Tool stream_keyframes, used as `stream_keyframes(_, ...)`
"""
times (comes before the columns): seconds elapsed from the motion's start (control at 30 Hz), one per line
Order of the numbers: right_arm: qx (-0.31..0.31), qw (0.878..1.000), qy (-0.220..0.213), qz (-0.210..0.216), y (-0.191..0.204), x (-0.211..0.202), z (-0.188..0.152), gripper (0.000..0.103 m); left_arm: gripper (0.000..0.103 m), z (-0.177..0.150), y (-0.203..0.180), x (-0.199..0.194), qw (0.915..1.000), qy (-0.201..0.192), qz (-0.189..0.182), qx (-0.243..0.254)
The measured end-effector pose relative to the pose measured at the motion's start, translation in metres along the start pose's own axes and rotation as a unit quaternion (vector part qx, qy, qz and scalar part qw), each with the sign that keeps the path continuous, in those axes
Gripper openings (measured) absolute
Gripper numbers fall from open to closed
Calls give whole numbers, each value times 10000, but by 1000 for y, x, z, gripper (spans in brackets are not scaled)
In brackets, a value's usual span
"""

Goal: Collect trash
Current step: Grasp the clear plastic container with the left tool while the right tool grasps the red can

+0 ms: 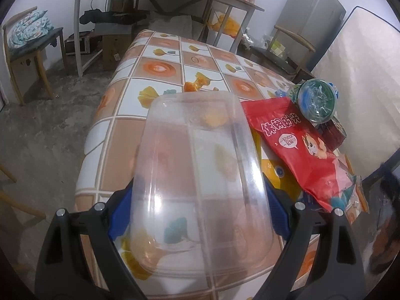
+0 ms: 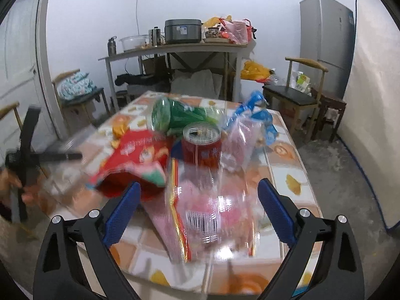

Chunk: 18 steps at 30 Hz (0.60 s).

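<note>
The left tool (image 1: 200, 215) holds the clear plastic food box (image 1: 200, 175) by its two long sides, pads pressed on it, so the box stays up off the tiled desk (image 1: 160, 70). The other trash sits close together: a red snack bag (image 1: 297, 147), a green bottle (image 1: 316, 100) and a red can (image 2: 202, 147). The right tool (image 2: 198, 212) is open wide over a shiny clear wrapper (image 2: 212, 215), probably to grab it.

Both grippers, left gripper (image 1: 200, 210) and right gripper (image 2: 198, 212), have black arms, silver screws and ribbed blue pads (image 2: 120, 215).
</note>
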State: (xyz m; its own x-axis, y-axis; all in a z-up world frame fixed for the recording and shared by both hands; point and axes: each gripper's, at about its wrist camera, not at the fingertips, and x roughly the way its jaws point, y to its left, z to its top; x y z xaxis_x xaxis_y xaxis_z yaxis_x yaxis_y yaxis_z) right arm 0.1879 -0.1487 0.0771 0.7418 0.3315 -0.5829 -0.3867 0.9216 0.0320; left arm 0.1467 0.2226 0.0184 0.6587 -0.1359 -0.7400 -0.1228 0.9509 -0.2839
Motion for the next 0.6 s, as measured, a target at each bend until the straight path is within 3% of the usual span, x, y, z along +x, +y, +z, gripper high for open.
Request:
stream_keyframes(0.23,34,9987,494,109,-5,70,43,91,85,-5,3,-1,9999,-153,-18,-74)
stream_keyframes(0.6,328,9924,1156,260,-10,137,42,73,85,-7,12,-10,9994,-313,-105,-136)
